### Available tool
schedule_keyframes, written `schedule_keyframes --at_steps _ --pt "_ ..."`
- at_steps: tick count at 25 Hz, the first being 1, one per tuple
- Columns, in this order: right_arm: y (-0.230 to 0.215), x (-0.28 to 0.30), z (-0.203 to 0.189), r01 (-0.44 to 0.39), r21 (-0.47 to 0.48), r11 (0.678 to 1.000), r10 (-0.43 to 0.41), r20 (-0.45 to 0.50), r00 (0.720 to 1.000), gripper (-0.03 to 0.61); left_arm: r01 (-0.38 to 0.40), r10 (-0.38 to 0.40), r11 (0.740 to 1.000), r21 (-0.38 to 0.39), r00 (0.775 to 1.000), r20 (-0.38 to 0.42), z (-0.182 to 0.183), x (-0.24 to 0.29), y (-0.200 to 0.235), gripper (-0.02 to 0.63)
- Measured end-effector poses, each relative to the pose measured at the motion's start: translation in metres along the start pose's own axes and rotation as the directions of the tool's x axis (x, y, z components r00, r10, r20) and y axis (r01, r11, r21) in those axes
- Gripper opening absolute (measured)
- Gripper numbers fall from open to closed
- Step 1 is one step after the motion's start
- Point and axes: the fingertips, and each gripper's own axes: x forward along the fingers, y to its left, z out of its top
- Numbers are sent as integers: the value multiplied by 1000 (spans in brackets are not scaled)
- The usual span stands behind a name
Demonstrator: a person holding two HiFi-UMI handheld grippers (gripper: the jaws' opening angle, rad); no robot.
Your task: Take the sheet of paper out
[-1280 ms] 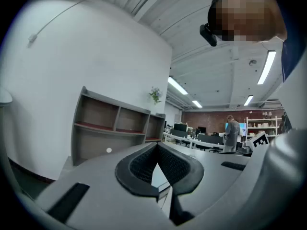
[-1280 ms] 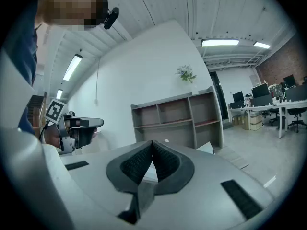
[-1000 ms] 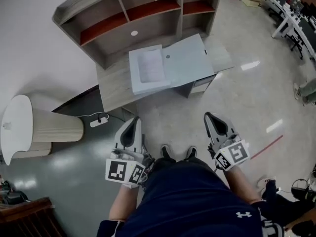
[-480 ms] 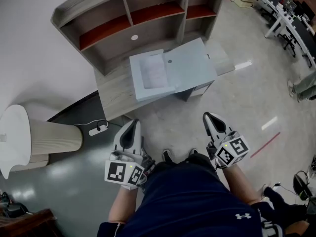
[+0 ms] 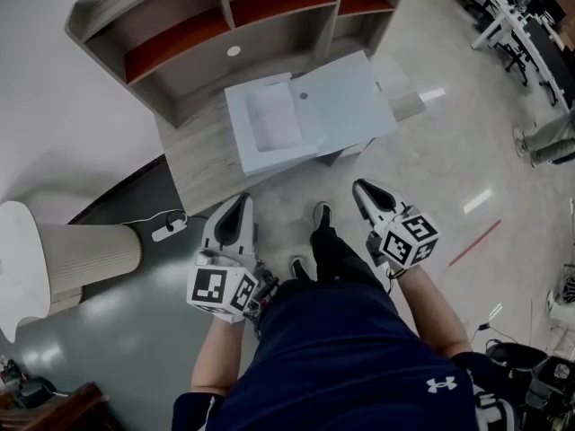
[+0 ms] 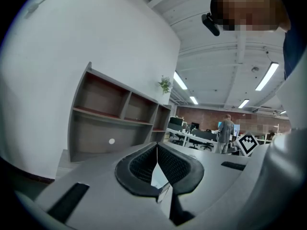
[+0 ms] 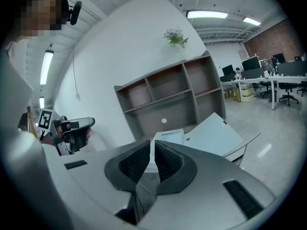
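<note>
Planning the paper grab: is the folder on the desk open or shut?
Open: the folder has its cover flipped right, the sheet of paper showing inside.

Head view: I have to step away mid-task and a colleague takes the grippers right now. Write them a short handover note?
Left gripper: jaws shut, empty, held short of the desk.
Right gripper: jaws shut, empty, also short of the desk.
Open pale-blue folder lies on the desk in front of the shelf unit; the sheet of paper lies in its left half.
Done: folder is open.
To do: reach in, grip the sheet, lift it out.
</note>
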Motion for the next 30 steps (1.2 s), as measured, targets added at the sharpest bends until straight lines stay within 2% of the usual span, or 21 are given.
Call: schedule_keyframes --at_steps 7,15,17,19,21,23,26,30 --pt "-49 77 -14 -46 128 991 58 -86 995 14 -53 55 998 20 992 -110 -28 53 41 15" --pt "-108 169 -33 -104 264 959 170 -240 956 14 -161 142 985 -62 961 -239 -58 116 94 17" --pt "-121 190 -41 -112 276 954 193 -286 938 25 -180 154 980 -81 954 -257 -64 132 102 23" --pt "-131 210 -51 -120 295 948 220 -335 916 78 -196 164 976 -95 947 -275 -73 146 110 28" --pt "-141 229 -63 -127 322 938 251 -381 890 86 -212 174 972 -97 936 -305 -86 160 120 32" --pt "-148 249 -75 -137 350 927 286 -420 861 94 -226 177 969 -104 920 -349 -102 174 131 47" --pt "-154 273 -97 -131 395 909 325 -476 818 112 -243 158 957 -157 893 -422 -132 184 144 124" --pt "-157 302 -116 -104 467 878 364 -512 778 123 -274 141 941 -199 851 -506 -169 187 164 149"
